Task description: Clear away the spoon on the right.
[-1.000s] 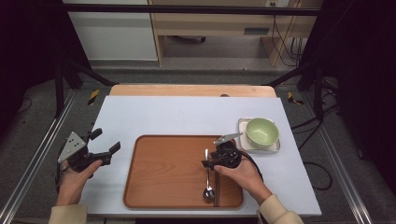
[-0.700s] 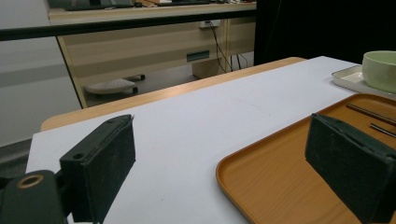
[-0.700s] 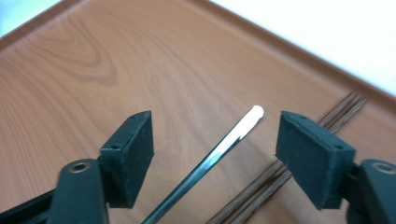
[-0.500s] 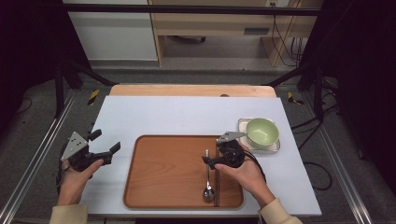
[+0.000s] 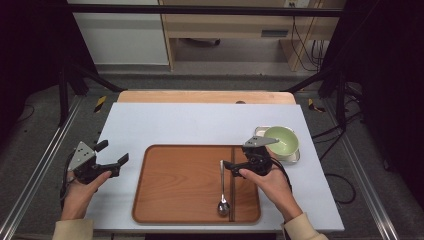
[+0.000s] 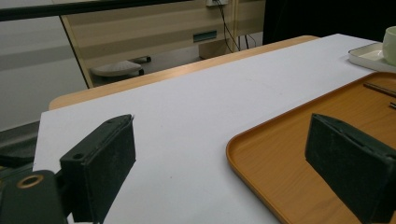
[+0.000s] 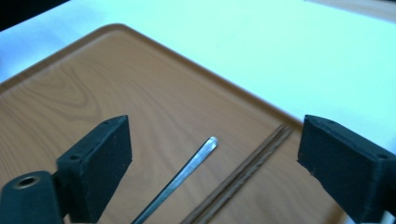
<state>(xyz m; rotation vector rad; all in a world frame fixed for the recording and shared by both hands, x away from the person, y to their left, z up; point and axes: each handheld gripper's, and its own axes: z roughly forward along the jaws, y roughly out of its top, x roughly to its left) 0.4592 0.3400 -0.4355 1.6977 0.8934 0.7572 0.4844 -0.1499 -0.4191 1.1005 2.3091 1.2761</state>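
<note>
Right gripper (image 5: pixel 231 165): released, jaws just opened wide; spoon (image 5: pixel 222 187) lies below on tray (image 5: pixel 170 200).
Left gripper (image 5: pixel 112 153): released, empty.

Dim room, grey floor (image 5: pixel 45 135). Pale wooden cabinet (image 5: pixel 235 27) against the far wall, white panel (image 5: pixel 117 40) to its left. Black frame legs (image 5: pixel 70 80) beyond both far desk corners, cables (image 5: pixel 305 35) hanging at far right. Metal rails (image 5: pixel 32 187) along both side edges.
</note>
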